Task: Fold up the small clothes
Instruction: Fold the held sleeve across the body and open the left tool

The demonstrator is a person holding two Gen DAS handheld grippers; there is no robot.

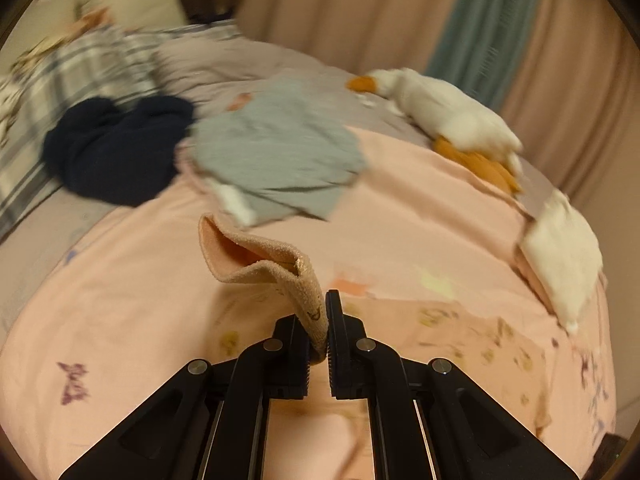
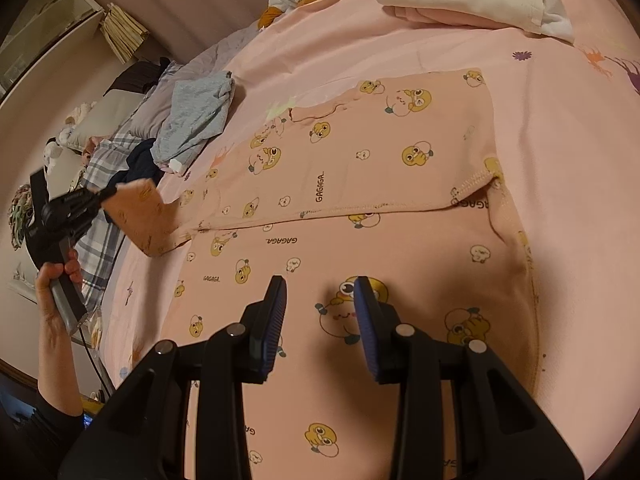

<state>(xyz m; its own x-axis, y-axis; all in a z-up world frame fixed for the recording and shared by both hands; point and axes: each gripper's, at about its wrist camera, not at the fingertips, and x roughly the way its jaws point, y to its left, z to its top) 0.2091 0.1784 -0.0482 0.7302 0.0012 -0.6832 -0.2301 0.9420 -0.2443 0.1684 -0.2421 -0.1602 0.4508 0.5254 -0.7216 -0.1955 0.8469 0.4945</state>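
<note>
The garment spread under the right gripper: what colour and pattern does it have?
The garment is pink with yellow cartoon characters and small "GAGAGA" lettering, clearest in the right wrist view.

Right claw (image 2: 320,300) hovering with jaws apart over the pink printed top (image 2: 400,184), left claw (image 2: 108,194) pinching its lifted sleeve cuff (image 2: 140,208), grey garment (image 2: 196,116) lying on the bed (image 2: 560,160)

2 grippers (image 2: 320,308), 1 pink garment (image 2: 360,208), 1 plush duck (image 1: 444,116)

wrist views, close above bed (image 1: 420,208)
</note>
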